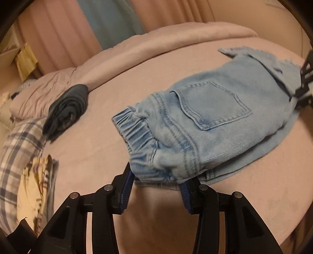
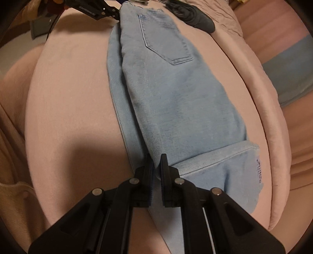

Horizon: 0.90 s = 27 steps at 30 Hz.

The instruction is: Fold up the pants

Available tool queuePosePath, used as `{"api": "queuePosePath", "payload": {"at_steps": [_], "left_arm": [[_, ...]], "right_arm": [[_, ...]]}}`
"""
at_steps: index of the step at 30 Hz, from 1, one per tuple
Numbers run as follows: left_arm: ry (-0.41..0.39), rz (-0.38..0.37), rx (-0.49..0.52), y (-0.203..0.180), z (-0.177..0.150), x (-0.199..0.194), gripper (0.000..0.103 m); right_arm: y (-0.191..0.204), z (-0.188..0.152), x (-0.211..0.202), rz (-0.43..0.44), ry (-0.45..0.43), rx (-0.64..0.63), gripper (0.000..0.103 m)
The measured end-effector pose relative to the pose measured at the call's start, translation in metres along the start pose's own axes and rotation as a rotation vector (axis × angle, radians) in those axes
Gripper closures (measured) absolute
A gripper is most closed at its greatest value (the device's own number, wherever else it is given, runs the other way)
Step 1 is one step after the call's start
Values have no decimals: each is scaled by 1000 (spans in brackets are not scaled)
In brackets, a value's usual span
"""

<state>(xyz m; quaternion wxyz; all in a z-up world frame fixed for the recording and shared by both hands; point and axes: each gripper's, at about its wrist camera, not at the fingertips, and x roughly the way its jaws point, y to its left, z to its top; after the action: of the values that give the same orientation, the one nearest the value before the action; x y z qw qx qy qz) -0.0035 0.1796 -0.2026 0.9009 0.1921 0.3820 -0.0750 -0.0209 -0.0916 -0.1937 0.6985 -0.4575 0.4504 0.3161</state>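
Light blue jeans [image 1: 211,121] lie folded lengthwise on a pink bed, back pocket up. My left gripper [image 1: 156,187] is open, its fingers on either side of the elastic waistband end, which sits between them. My right gripper [image 2: 156,168] is shut on the jeans [image 2: 176,97] at the folded leg end, pinching the edge of the top layer. The right gripper also shows at the right edge of the left wrist view [image 1: 305,86], and the left gripper shows at the top of the right wrist view [image 2: 97,11].
A rolled dark garment [image 1: 68,109] lies on the bed [image 1: 117,156] left of the jeans, by a pink duvet [image 1: 137,48]. A plaid cloth [image 1: 17,148] and a patterned item [image 1: 37,187] lie at the left. Pink and blue curtains hang behind.
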Motion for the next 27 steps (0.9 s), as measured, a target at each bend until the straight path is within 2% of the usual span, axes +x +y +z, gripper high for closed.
{"api": "queuePosePath", "payload": {"at_steps": [5, 10, 14, 17, 18, 19, 20, 23, 25, 27], "left_arm": [[5, -8, -65, 7, 3, -17, 58], [-23, -22, -108, 9, 2, -36, 58], [-30, -37, -139, 4, 7, -46, 58], [-68, -77, -155, -2, 14, -57, 58], [-60, -62, -147, -4, 15, -58, 57], [-39, -40, -148, -4, 14, -56, 50], [-19, -22, -166, 0, 11, -55, 48], [7, -27, -263, 15, 1, -56, 47], [-22, -37, -284, 17, 7, -64, 47], [-62, -65, -261, 7, 19, -70, 47]], "right_arm": [[4, 0, -8, -37, -10, -48, 96], [-4, -2, -31, -31, -57, -4, 96], [12, -12, -21, 17, -33, -16, 96], [17, -15, -14, 1, -38, -16, 94], [14, -14, -14, 11, -43, 5, 93], [12, -15, -14, 14, -47, 16, 92], [13, -15, -15, 12, -51, 22, 92], [16, -16, -19, -13, -60, 26, 92], [18, -18, -27, -10, -62, 51, 81], [11, -19, -37, 54, -91, 106, 44]]}}
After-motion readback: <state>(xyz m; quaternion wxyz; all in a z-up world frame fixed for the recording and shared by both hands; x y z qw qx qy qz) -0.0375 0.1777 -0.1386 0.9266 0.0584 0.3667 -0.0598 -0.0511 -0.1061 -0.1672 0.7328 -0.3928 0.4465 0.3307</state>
